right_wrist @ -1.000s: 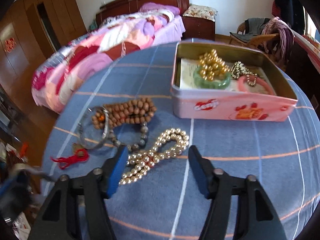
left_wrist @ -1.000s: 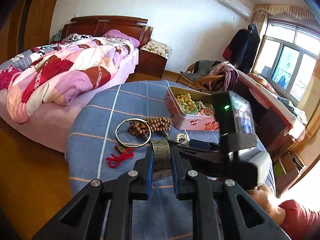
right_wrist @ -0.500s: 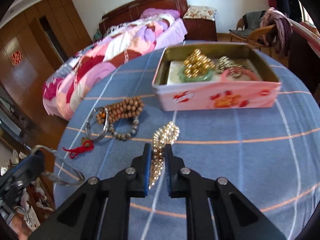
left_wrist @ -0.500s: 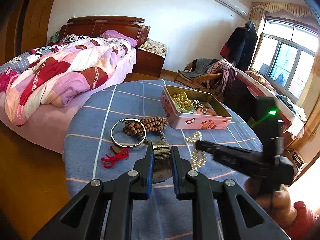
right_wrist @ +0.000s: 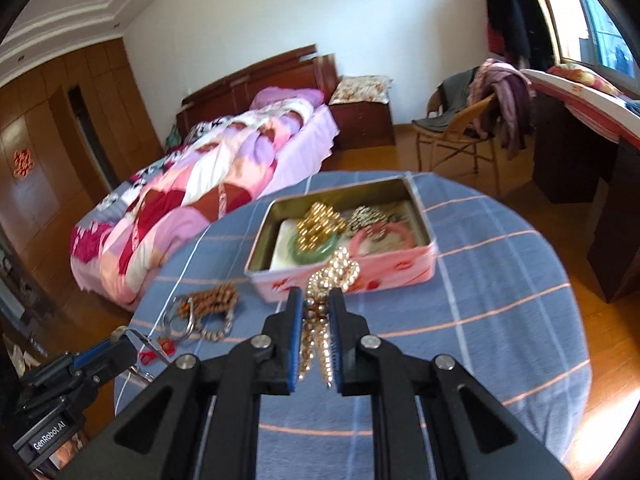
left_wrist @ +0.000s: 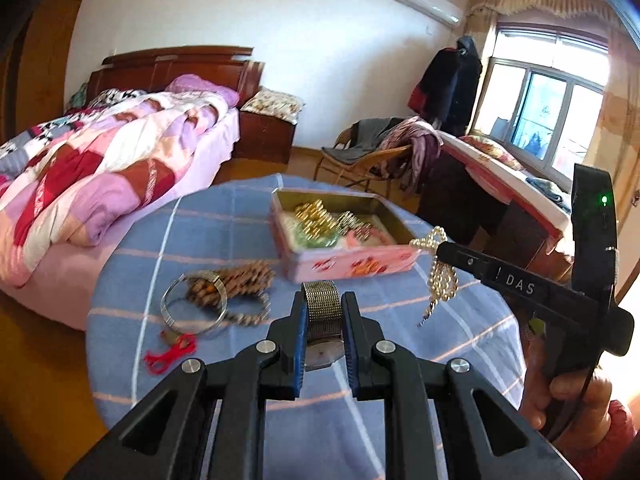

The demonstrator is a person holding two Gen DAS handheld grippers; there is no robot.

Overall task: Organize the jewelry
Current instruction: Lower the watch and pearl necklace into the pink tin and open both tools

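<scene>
Your right tongs (right_wrist: pixel 314 300) are clamped on a gold bead necklace (right_wrist: pixel 338 270), held up off the desk (right_wrist: pixel 500 280). Its upper loop bunches above the fingertips and the loose strands dangle between the jaws. From the left wrist view the same necklace (left_wrist: pixel 438 268) hangs from the tip of the right tongs (left_wrist: pixel 440 250) in the air just beside the right-hand corner of the pink tin box (left_wrist: pixel 348 260).

Your left tongs (left_wrist: pixel 323 312) are pinched narrow on a metal mesh watch (left_wrist: pixel 322 306); the band stands upright between the blue pads and the round face sits lower, down between the fingers. The watch is held above the blue checked cloth of the desk (left_wrist: pixel 200 232), on the near side of the tin.

The tin box (right_wrist: pixel 400 270) sits open toward the far side of the desk. Inside it you have a gold bead bracelet (right_wrist: pixel 320 220), a green bangle (right_wrist: pixel 298 250), a pink bangle (right_wrist: pixel 384 236) and a silvery beaded piece (right_wrist: pixel 366 214).

To the left of the tin lie the loose pieces: a silver bangle (left_wrist: pixel 192 306) overlapping brown wooden prayer beads (left_wrist: pixel 240 276), and a red knotted cord (left_wrist: pixel 170 354) nearer the desk edge. They look blurred in both views.
</scene>
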